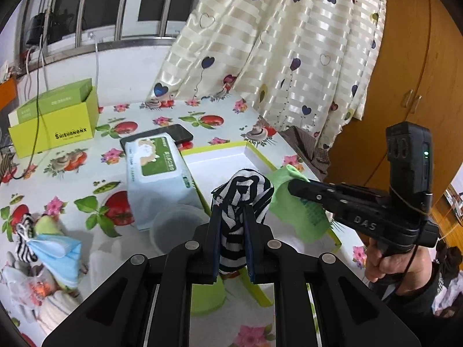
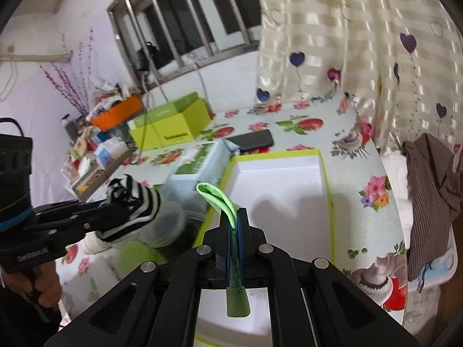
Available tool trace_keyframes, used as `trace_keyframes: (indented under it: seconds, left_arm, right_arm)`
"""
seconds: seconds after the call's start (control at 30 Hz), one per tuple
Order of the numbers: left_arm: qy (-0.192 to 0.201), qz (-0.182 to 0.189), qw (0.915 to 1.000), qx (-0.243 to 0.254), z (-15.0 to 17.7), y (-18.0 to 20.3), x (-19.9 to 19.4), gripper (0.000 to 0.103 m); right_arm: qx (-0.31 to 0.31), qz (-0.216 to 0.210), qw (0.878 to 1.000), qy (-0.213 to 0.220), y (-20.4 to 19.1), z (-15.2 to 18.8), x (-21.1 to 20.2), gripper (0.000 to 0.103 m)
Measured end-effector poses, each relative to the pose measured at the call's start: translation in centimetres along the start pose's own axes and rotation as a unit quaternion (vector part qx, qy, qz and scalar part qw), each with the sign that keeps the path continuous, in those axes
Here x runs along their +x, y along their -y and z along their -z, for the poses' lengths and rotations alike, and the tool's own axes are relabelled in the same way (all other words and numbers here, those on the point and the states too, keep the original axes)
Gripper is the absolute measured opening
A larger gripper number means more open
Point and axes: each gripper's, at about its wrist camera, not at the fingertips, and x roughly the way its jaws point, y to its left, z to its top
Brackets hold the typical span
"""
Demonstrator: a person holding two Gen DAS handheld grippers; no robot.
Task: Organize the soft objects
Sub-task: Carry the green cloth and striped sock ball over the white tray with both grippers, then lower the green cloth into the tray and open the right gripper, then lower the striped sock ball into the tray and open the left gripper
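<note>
Left gripper clamping striped sock; right gripper pinching green cloth, hovering over white tray.

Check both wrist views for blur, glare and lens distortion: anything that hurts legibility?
Left wrist view: mostly sharp; fisheye bends the window bars, sheen on the curtain, striped sock crisp. Right wrist view: softer, motion blur on the yellow-green box and clutter behind; the green cloth stays readable and casts a shadow in the white tray.
</note>
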Motion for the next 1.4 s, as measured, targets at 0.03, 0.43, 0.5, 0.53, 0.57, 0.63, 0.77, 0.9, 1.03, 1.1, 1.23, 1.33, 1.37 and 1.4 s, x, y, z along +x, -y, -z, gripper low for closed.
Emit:
trace_keyframes:
  seconds: [0.03, 0.43, 0.5, 0.53, 0.57, 0.63, 0.77, 0.9, 1.03, 1.1, 1.23, 1.33, 1.37, 1.4]
  left_arm:
    - [-0.005, 0.002, 1.0000, 0.000, 0.0, 0.2, 0.6, 0.014]
    - [-0.044, 0.005, 0.9990, 0.009, -0.2, 2.3, 5.3, 0.015]
    - [-0.050, 0.003, 0.9987, 0.009, -0.2, 2.5, 6.0, 0.015]
    - [-0.053, 0.002, 0.9985, 0.010, -0.2, 2.6, 6.4, 0.015]
    - [-0.056, 0.001, 0.9984, 0.011, -0.1, 2.7, 6.7, 0.015]
    - [-0.062, -0.001, 0.9980, 0.009, 0.0, 2.7, 7.3, 0.015]
    - [-0.075, -0.006, 0.9971, 0.007, 0.3, 2.8, 8.4, 0.015]
    - [-0.088, 0.004, 0.9960, 0.009, 0.4, 3.1, 9.1, 0.018]
    - [-0.087, 0.009, 0.9961, 0.014, 0.5, 3.4, 9.0, 0.025]
    - [-0.083, 0.013, 0.9964, 0.013, 0.5, 3.5, 8.8, 0.030]
    - [-0.075, 0.022, 0.9968, 0.012, 0.5, 3.7, 8.1, 0.037]
    - [-0.071, 0.026, 0.9971, 0.013, 0.5, 4.0, 7.3, 0.037]
    - [-0.070, 0.024, 0.9972, 0.012, 0.6, 4.0, 7.0, 0.037]
    - [-0.069, 0.022, 0.9973, 0.012, 0.6, 4.0, 6.7, 0.037]
  right_arm:
    - [0.004, 0.005, 1.000, -0.005, 0.4, 0.1, 0.4, 0.004]
    - [0.013, 0.019, 0.999, -0.028, 2.9, 0.9, 1.9, 0.030]
    - [0.012, 0.020, 0.999, -0.027, 3.0, 0.9, 1.7, 0.045]
    - [0.012, 0.018, 0.999, -0.025, 3.0, 0.9, 1.5, 0.046]
    - [0.012, 0.016, 1.000, -0.023, 3.0, 0.9, 1.3, 0.046]
    - [0.012, 0.016, 1.000, -0.018, 3.2, 1.0, 0.8, 0.046]
    - [0.015, 0.023, 1.000, -0.013, 3.5, 1.2, 0.1, 0.047]
    - [0.016, 0.029, 0.999, -0.014, 3.7, 1.3, 0.0, 0.047]
    - [0.016, 0.040, 0.999, -0.010, 3.6, 1.4, -0.4, 0.049]
    - [0.014, 0.045, 0.999, -0.009, 3.5, 1.4, -0.7, 0.051]
    - [0.014, 0.051, 0.999, -0.006, 3.3, 1.6, -1.3, 0.051]
    - [0.011, 0.054, 0.998, -0.004, 2.8, 1.8, -1.9, 0.053]
    - [0.009, 0.054, 0.998, -0.004, 2.6, 1.9, -2.1, 0.055]
    - [0.007, 0.055, 0.998, -0.004, 2.4, 1.9, -2.3, 0.057]
